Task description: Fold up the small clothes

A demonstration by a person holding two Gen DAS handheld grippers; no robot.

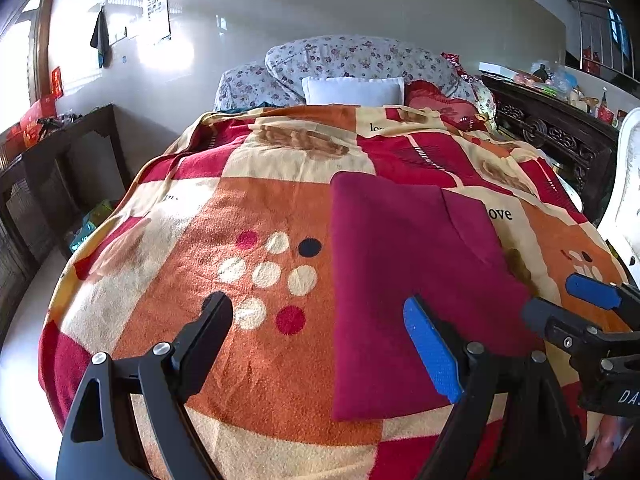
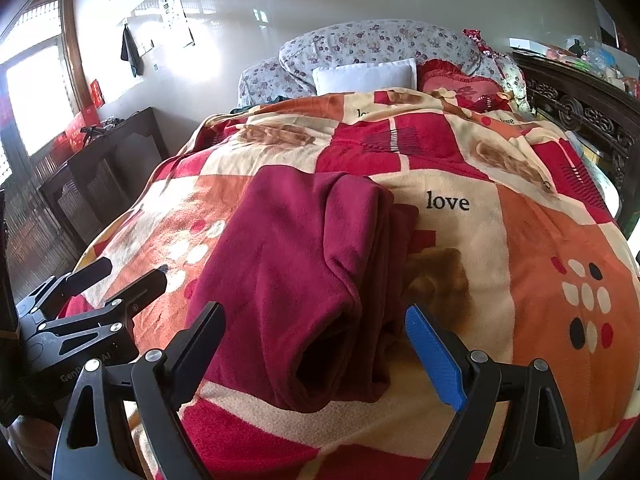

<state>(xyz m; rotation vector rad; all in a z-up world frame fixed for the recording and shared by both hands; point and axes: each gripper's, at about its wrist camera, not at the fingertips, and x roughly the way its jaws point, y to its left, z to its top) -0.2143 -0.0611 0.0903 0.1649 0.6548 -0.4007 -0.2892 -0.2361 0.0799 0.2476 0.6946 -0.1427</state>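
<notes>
Maroon fleece, our folded garment point(image 1: 404, 280) lies flat on the plush patchwork blanket point(image 1: 256, 344). We hold the left gripper point(image 1: 318, 312) and right gripper point(image 2: 316, 320) gaping wide above it, gripping nothing, blue ribbed pads point(image 2: 434, 356) bare.
</notes>
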